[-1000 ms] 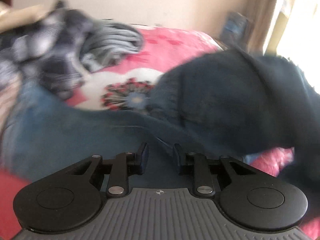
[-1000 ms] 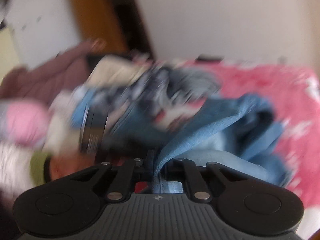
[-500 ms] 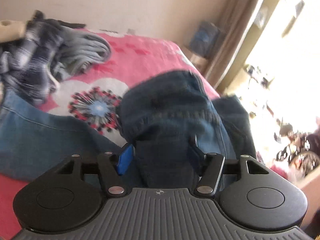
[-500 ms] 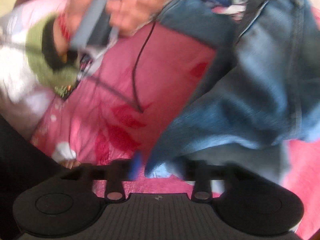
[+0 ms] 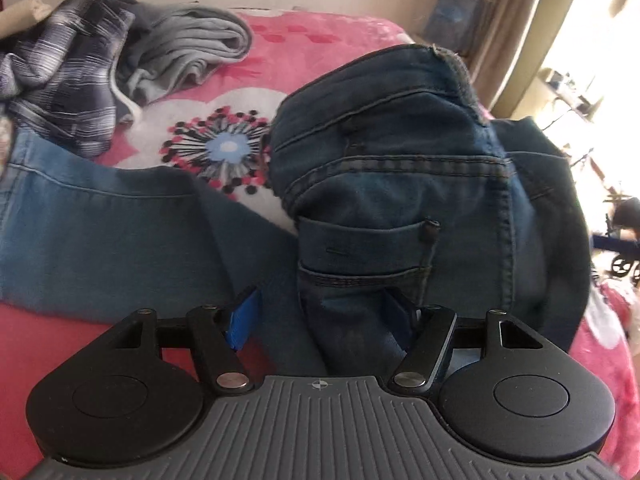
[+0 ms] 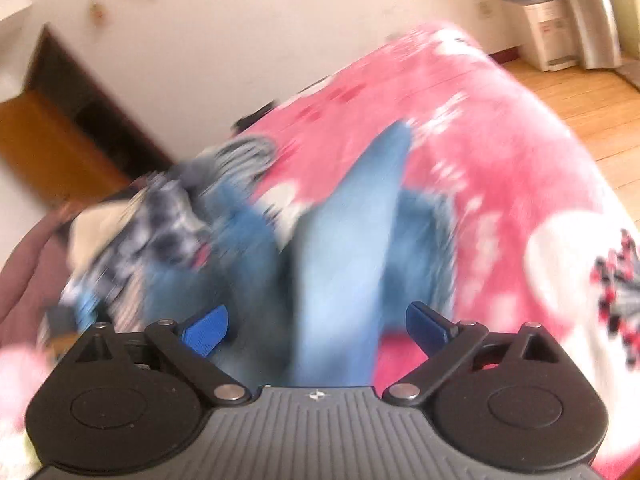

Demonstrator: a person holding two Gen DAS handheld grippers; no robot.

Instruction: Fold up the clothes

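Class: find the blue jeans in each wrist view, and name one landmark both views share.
Left wrist: jeans fill centre and right, ahead of the open left gripper.
Right wrist: jeans, blurred, centre, between the open right gripper fingers.
Shared landmark: pink floral bedspread.

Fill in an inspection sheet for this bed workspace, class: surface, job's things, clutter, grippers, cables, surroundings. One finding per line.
Surface: pink floral blanket on the bed.
Job's things: jeans bunched in a heap, one leg lying flat to the left.
Clutter: plaid garment and grey garment piled at the far left.
Grippers: left gripper open, jeans fabric between the fingers; right gripper open, blurred denim between.
Cables: nothing seen.
Surroundings: curtain, bright window, wood floor.
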